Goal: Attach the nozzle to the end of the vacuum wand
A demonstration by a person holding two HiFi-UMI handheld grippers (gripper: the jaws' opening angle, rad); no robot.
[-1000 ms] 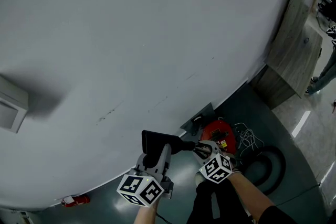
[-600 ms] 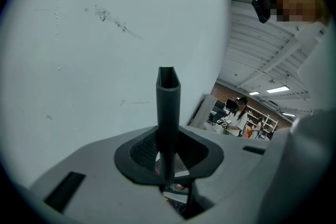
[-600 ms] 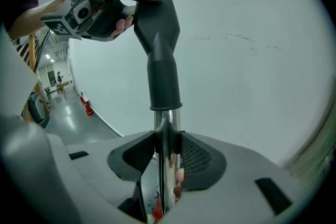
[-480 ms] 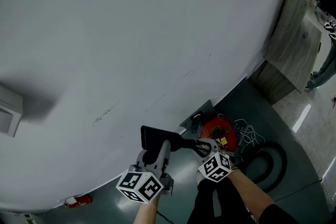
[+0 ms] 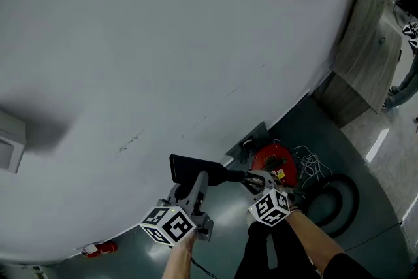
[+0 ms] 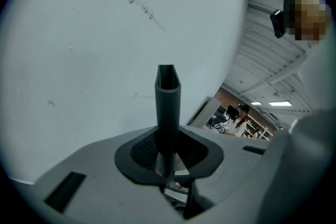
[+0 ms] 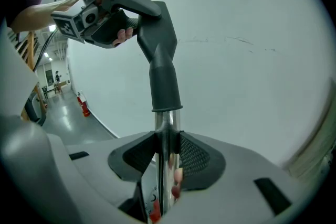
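Right gripper view gives me the clearest read. The chrome wand stands between the pads of the right claw. That claw has just been closing in on it, and the pads now press the tube from both sides. Above them, the dark collar of the nozzle already covers the wand's end, and I see no gap at the joint.

On the other side, the left claw pinches the nozzle's flat mouth end edge-on, its jaws partway together on the thin plastic.

In the head view, the nozzle's wide mouth sits a little further left than it did a second ago. The left claw's marker cube has also rolled slightly, while the right claw has hardly shifted. The whole assembly is held in the air before the grey wall, with the red vacuum body on the floor just beyond.

I take this as the seating step: my right claw firms up to brace the wand while the left twists the nozzle home. The attachment looks nearly done, though I cannot tell whether the collar is fully pushed on.
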